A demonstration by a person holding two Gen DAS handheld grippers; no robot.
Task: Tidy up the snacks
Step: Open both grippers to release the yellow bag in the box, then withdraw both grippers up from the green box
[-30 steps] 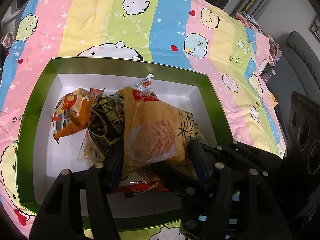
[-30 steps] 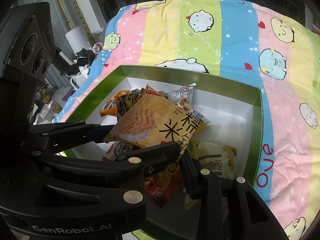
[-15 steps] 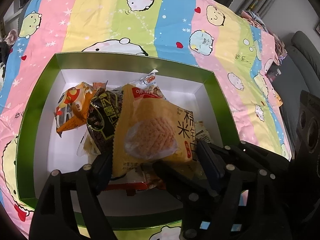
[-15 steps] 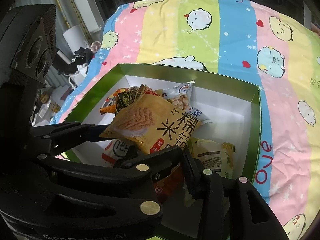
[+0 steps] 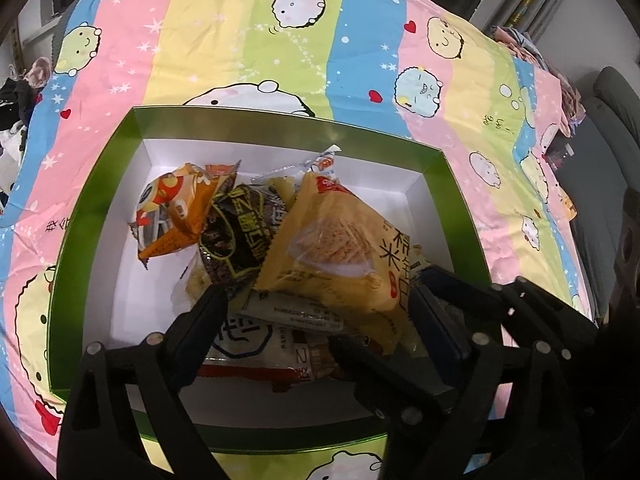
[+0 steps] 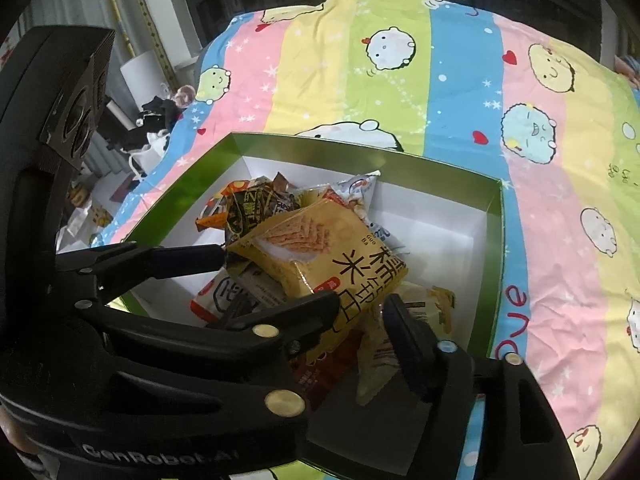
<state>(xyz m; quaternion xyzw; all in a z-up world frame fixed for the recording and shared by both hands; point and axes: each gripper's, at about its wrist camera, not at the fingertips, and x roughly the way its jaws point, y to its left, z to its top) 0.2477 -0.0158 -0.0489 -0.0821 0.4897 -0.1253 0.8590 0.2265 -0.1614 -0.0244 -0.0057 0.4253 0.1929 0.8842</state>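
Striped cartoon bedsheet [image 5: 248, 40]; green box [image 5: 96, 184] of heaped snack packets.
Left gripper [image 5: 320, 316] fingers wide; right gripper [image 6: 360, 312] fingers pinch yellow rice-cracker bag [image 6: 320, 252], centre frame; a corner hold risks slipping.

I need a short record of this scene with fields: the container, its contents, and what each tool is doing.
surface: striped cartoon bedsheet
container: green box, white inside, open top
contents: yellow packet on top of the pile; black packet; orange packet; red-and-white packet beneath
left tool: open, one finger on each side of the yellow packet
right tool: the yellow packet's near edge lies between its fingers; grip unclear
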